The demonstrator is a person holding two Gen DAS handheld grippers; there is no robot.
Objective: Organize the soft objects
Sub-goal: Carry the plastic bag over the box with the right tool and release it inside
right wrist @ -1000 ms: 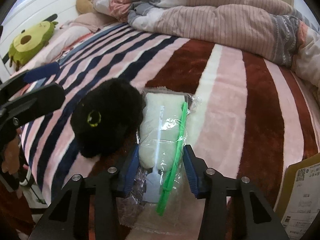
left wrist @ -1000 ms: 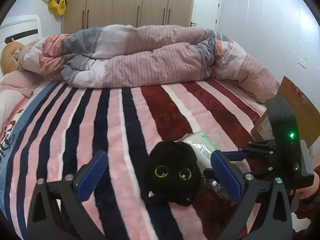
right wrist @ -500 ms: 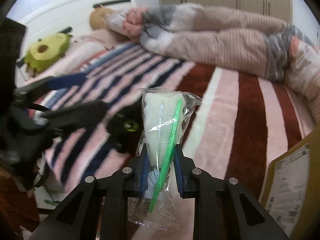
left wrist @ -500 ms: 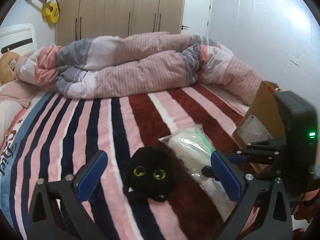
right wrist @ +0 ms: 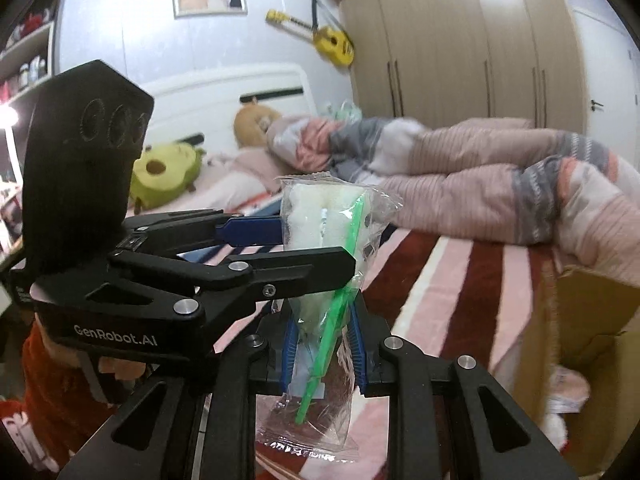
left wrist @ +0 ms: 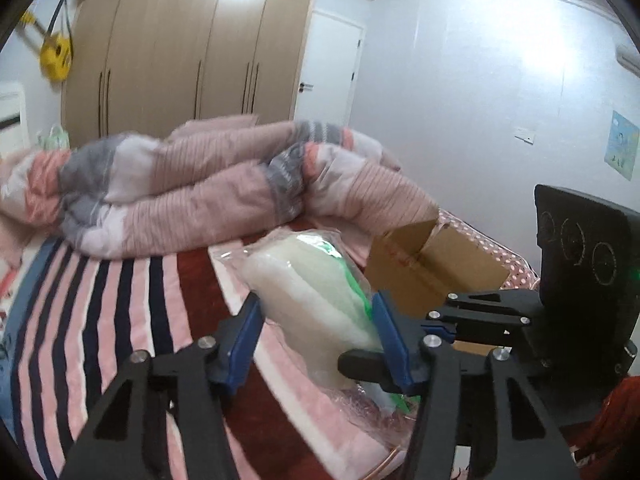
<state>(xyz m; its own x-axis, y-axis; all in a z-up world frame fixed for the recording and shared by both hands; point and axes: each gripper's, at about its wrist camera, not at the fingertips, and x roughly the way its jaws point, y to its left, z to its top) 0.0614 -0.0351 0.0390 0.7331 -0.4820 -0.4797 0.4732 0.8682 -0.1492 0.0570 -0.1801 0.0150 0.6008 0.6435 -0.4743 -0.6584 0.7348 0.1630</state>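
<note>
- Above the striped bed (left wrist: 120,320), both grippers clamp the bagged white duster (left wrist: 316,300): left gripper (left wrist: 316,332) on its body, right gripper (right wrist: 324,344) near its base.
- Only the right view shows the avocado plush (right wrist: 168,176).

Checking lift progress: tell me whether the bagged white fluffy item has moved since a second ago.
Yes. The bagged item has risen off the striped blanket, upright against the headboard.
</note>
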